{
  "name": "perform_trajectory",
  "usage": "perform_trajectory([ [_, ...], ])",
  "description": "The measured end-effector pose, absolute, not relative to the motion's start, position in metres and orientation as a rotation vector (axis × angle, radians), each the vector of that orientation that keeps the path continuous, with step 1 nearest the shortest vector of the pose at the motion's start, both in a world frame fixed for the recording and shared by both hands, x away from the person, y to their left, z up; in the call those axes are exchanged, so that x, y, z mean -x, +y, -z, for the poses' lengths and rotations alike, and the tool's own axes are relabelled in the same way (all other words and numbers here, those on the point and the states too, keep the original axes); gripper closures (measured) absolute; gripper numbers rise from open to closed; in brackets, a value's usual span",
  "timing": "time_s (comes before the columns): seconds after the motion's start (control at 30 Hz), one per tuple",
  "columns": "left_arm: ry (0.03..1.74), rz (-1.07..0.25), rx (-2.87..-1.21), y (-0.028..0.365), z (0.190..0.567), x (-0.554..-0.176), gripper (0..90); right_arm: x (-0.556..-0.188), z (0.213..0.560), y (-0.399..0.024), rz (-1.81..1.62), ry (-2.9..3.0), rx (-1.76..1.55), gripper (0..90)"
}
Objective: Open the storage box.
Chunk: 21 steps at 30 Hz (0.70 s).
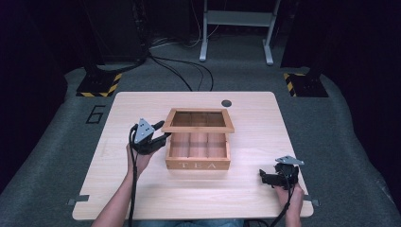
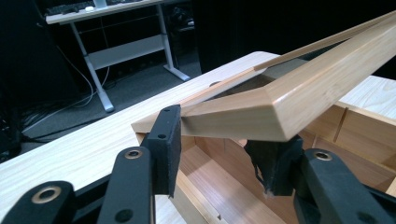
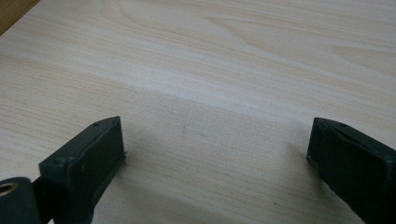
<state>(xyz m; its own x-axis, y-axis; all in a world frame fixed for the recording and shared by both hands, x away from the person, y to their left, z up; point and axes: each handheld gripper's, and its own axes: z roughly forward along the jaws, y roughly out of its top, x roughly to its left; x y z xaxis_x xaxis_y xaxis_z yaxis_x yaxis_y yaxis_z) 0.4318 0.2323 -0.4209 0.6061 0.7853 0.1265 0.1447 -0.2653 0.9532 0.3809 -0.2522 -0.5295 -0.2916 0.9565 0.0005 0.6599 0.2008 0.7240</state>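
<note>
- Fingers of the left gripper point(image 2: 219, 154) pinch the near left corner of the lid point(image 2: 280, 100), one black pad on each side of the wooden frame; the lid is lifted partway and tilts upward over the box.
- Right gripper point(image 3: 215, 154) has its fingers spread wide over bare table point(image 3: 224, 56), holding nothing, well apart from the box at the table's near right corner.
- Tea box point(image 1: 198, 158) sits mid-table, its "TEA" front facing the person, its long axis running left to right; the lid hinges along the far edge, so my guess is the next move swings the lid up and away from the person.
- From the left fingers, the lid stretches off to the right, and the left hand point(image 1: 138, 158) is much the nearer one, just beside the box's left end.
- Count: one box, one lid, six open compartments in two rows, two grippers.
</note>
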Motion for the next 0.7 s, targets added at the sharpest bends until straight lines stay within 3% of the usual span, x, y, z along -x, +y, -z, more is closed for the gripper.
perform_trajectory([
  [0.7,0.79,-0.721,-1.767,0.233,0.388,-0.457,59.8,-0.381,0.529,-0.252,-0.873,2.019,-1.509,4.1],
])
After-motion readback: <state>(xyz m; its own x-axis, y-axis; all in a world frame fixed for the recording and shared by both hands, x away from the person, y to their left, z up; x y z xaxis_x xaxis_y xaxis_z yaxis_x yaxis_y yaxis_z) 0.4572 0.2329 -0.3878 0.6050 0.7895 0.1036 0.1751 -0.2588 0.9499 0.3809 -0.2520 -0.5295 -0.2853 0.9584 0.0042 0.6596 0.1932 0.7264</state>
